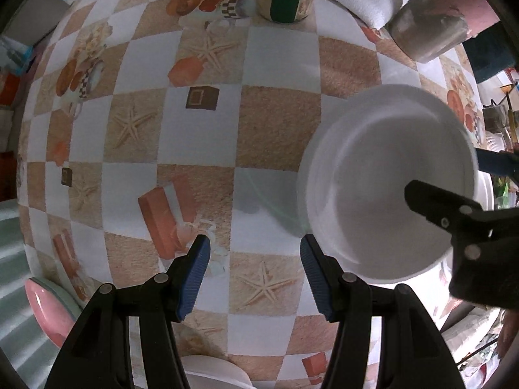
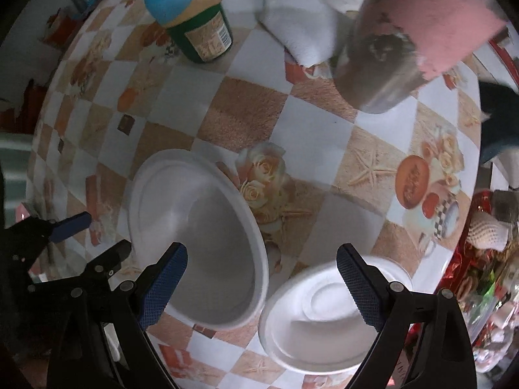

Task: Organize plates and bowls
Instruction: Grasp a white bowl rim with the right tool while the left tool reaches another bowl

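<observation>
Checkered table (image 2: pixel 318 136); both claws spread, empty. White bowl (image 2: pixel 201 240), frame centre-left: probably light, slick; pinch rim.

Matt white foam bowl (image 2: pixel 198 236); glossy printed tablecloth (image 1: pixel 272 123); brushed metal cup (image 2: pixel 376 74).

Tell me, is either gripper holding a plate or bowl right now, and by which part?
Nothing is held. The left gripper is open over the bare tablecloth, and the right gripper is open above the white bowl and the white plate, gripping neither.
</observation>
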{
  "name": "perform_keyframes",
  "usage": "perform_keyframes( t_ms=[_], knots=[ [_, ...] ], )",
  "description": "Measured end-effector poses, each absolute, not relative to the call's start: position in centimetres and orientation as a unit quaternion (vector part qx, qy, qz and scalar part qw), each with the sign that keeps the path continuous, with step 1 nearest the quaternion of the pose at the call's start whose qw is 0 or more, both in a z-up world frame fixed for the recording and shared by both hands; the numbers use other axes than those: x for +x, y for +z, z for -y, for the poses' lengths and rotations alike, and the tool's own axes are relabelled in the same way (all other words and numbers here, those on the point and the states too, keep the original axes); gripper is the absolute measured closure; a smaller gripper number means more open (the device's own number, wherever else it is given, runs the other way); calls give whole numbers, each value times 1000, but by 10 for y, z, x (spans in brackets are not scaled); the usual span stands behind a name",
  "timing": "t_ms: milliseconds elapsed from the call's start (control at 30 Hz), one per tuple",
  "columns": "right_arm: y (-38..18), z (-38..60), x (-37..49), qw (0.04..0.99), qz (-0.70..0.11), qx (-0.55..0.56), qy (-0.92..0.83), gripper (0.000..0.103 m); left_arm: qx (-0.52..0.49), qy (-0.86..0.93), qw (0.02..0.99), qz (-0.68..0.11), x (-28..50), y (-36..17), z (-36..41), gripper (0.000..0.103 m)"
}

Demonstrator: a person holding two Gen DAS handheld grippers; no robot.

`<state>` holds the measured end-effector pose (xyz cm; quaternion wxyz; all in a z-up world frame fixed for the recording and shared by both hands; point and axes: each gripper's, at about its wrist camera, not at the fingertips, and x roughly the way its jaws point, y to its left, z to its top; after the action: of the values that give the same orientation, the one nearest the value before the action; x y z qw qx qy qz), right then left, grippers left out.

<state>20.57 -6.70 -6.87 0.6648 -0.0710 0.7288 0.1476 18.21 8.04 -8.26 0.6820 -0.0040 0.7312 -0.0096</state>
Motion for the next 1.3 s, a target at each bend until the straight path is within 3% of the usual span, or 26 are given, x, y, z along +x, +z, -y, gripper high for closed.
perform_keyframes(
  t_ms=[133, 167, 200, 233, 267, 333, 400, 567, 767, 900, 967, 1033, 1067, 1200, 1300],
  knots=[
    [-71, 63, 206, 664, -728, -69, 154, 9, -13, -22, 683, -729, 184, -86, -75, 45],
    [-71, 62, 206, 665, -727, -69, 156, 9, -17, -30, 684, -729, 184, -87, -73, 50],
    [-70, 60, 206, 667, -725, -70, 160, 13, -20, -38, 683, -729, 183, -87, -71, 66],
    [-70, 58, 205, 664, -725, -71, 165, 29, -19, -44, 681, -731, 183, -88, -69, 74],
    [-72, 56, 205, 660, -729, -74, 168, 54, -20, -46, 680, -732, 183, -88, -68, 76],
    [-74, 50, 201, 657, -730, -92, 163, 72, -25, -47, 679, -732, 183, -88, -68, 87],
    [-74, 49, 198, 659, -728, -95, 163, 72, -31, -49, 679, -731, 183, -89, -71, 91],
    [-66, 53, 192, 657, -731, -58, 173, 90, -40, -86, 697, -711, 172, -65, -71, 91],
    [-54, 37, 172, 663, -724, -39, 185, 90, -33, -68, 698, -712, 157, -55, -86, 90],
    [-68, 35, 164, 656, -735, -29, 170, 90, -35, -40, 684, -728, 135, -65, -106, 82],
    [-74, 36, 156, 652, -739, -25, 165, 90, -49, -42, 675, -735, 129, -73, -115, 69],
    [-77, 39, 150, 651, -741, -9, 165, 90, -44, -40, 675, -735, 127, -77, -118, 46],
    [-78, 41, 148, 652, -741, -8, 162, 90, -40, -42, 679, -732, 128, -77, -117, 42],
    [-81, 46, 142, 650, -744, 10, 154, 89, -19, -59, 686, -725, 139, -79, -100, 33],
    [-82, 47, 141, 647, -748, 15, 150, 89, 7, -60, 679, -732, 145, -92, -85, 34]
  ],
)
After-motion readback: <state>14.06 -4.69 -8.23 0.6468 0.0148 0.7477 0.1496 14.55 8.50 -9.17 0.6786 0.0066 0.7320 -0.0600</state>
